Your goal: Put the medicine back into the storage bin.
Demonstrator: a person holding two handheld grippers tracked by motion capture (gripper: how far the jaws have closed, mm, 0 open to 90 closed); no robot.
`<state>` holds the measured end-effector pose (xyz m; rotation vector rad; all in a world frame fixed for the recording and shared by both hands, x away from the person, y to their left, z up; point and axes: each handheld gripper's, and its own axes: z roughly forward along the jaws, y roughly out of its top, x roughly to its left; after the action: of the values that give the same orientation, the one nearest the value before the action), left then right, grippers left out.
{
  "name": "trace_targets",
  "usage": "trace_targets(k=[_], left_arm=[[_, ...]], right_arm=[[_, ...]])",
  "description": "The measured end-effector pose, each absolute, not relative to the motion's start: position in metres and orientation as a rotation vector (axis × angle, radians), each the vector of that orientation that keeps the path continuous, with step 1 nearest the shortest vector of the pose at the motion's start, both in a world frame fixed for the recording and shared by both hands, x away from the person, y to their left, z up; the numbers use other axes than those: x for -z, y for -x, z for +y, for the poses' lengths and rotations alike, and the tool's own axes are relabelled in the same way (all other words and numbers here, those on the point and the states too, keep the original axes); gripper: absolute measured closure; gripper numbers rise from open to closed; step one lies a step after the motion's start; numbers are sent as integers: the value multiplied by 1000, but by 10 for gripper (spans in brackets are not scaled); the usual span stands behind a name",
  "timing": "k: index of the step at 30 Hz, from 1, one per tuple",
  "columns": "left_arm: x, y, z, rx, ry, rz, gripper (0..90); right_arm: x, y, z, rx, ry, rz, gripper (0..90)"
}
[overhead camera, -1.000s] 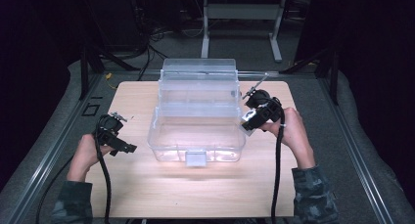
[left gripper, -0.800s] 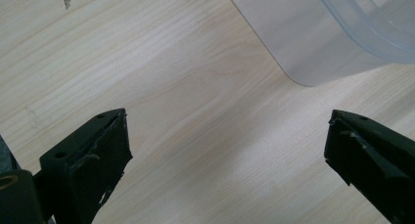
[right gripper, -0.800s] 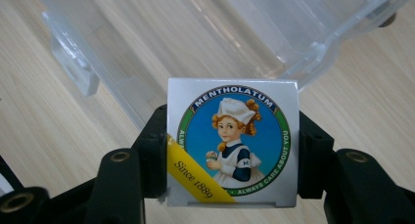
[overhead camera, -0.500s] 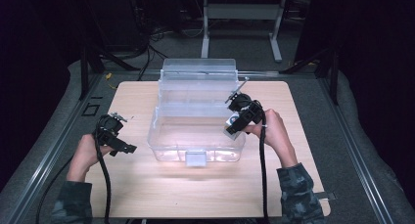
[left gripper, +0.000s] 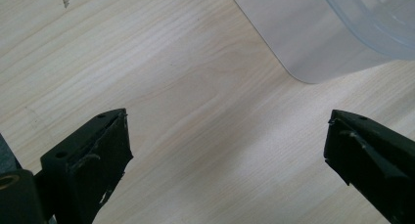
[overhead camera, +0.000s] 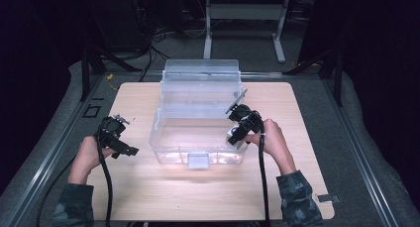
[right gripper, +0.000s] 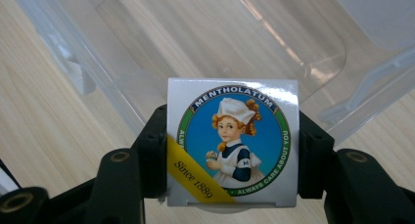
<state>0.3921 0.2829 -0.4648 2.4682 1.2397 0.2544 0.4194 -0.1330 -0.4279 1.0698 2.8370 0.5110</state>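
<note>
The right gripper [right gripper: 230, 150] clamps a small Mentholatum box [right gripper: 232, 141] between its jaws, just above the right end of the open clear plastic bin [overhead camera: 198, 138]. The step looks like placing the box inside; next it needs lowering, then release. The left gripper [left gripper: 225, 150] waits wide open and empty, left of the bin.

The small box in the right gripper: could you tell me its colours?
White box with a blue, green-ringed picture; right gripper view.

Right gripper [overhead camera: 236, 138]: moved from right of the clear box [overhead camera: 198, 119] leftward and down, over its right wall.
Mentholatum box [right gripper: 233, 142]: carried along.
</note>
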Motion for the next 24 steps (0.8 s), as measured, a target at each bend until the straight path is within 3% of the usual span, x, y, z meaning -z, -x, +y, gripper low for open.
trace_targets(k=[24], left_arm=[[466,-392,281,-251,-2486,1234,36]], right_arm=[[448,-422,-127,-470,-1119,2885,449]])
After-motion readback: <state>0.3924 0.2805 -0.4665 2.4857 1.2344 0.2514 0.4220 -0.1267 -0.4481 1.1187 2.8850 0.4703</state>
